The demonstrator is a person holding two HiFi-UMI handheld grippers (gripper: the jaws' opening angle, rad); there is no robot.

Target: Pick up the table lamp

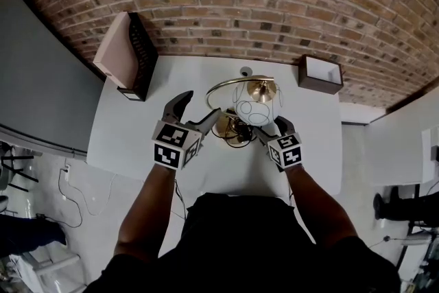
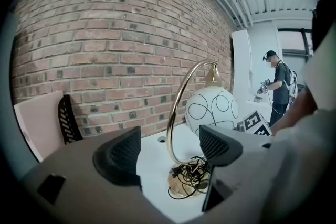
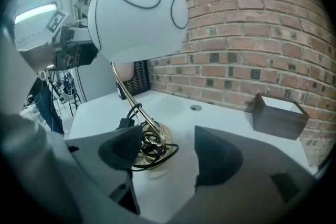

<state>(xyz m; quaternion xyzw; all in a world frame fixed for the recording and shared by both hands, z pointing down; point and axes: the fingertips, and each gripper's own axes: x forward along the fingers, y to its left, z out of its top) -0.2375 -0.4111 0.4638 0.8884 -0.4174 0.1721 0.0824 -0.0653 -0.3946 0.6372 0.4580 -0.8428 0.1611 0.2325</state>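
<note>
The table lamp stands mid-table: a white globe shade (image 1: 255, 111) with black line loops, a thin brass arc (image 1: 226, 84), and a round brass base (image 1: 233, 128) with a black cord bundled on it. My left gripper (image 1: 199, 110) sits just left of the base, open; in its own view the base (image 2: 190, 181) and globe (image 2: 211, 108) lie ahead between the spread jaws of the left gripper (image 2: 168, 152). My right gripper (image 1: 271, 128) is at the lamp's right, under the globe. Its jaws stand open and empty, right gripper (image 3: 169, 153) with the base (image 3: 152, 147) just beyond the left pad and the globe (image 3: 137, 16) overhead.
The white table (image 1: 137, 134) meets a brick wall. A pink and black slatted holder (image 1: 127, 55) stands at the back left and a dark brown open box (image 1: 321, 72) at the back right. A round cable hole (image 1: 245, 71) lies behind the lamp. A person (image 2: 277, 84) stands far off.
</note>
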